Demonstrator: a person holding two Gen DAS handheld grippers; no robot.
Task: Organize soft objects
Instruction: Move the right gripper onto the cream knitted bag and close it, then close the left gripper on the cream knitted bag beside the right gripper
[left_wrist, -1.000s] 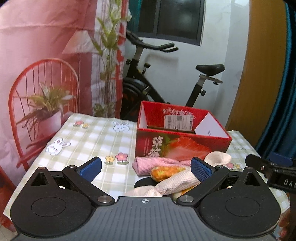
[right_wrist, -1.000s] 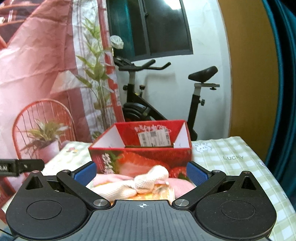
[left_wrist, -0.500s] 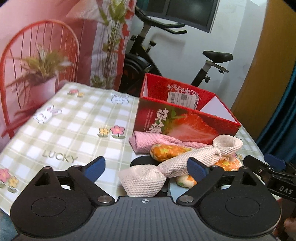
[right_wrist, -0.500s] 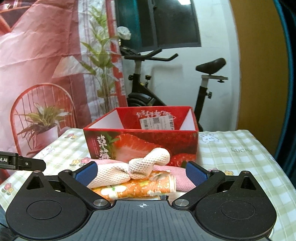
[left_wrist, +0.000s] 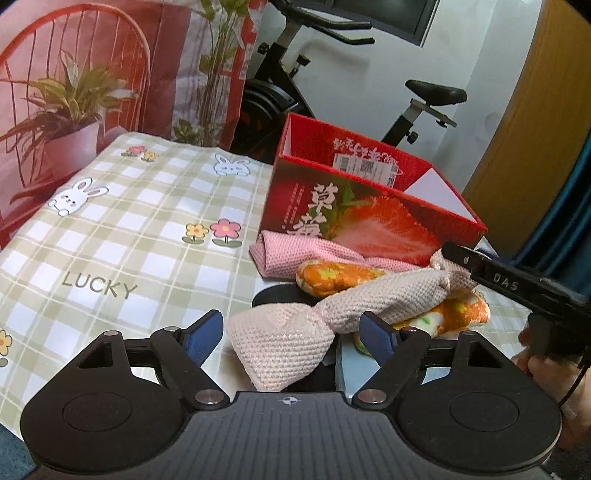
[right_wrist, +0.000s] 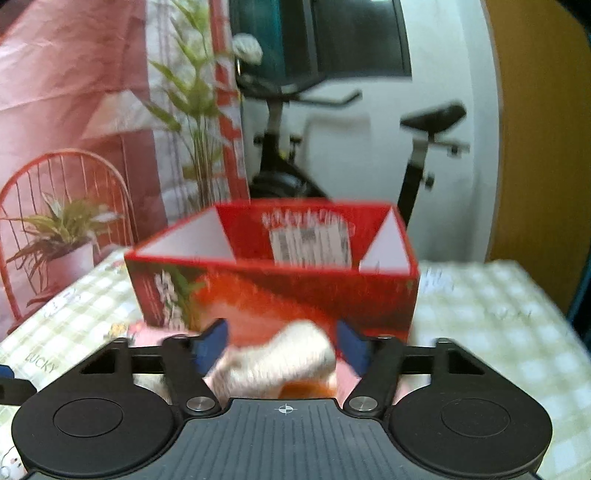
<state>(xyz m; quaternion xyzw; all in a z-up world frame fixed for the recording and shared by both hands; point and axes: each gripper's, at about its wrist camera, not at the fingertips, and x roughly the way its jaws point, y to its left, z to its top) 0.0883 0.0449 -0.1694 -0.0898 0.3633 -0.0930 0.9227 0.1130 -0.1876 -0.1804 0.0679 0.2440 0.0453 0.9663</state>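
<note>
A twisted cream knitted cloth (left_wrist: 373, 299) lies on top of an orange floral cloth (left_wrist: 332, 275) and a pink cloth (left_wrist: 291, 251), in front of the red strawberry box (left_wrist: 369, 221). My left gripper (left_wrist: 291, 338) has the cloth's near end between its closing jaws, and the blue pads stand just beside it. In the blurred right wrist view my right gripper (right_wrist: 282, 347) is closing around the cloth's other end (right_wrist: 277, 356), pads close to its sides. The right gripper's black finger (left_wrist: 495, 280) reaches over that far end. The box (right_wrist: 277, 291) stands open-topped just behind.
The pile rests on a dark round item (left_wrist: 277, 295) on the checked tablecloth (left_wrist: 110, 240). An exercise bike (left_wrist: 295, 92) and a pink printed backdrop (left_wrist: 92, 74) stand behind the table. A hand (left_wrist: 546, 369) holds the right gripper at the right edge.
Both grippers have come down and forward onto the cream cloth. Their jaws have narrowed around its two ends, the right pair much more than the left.
</note>
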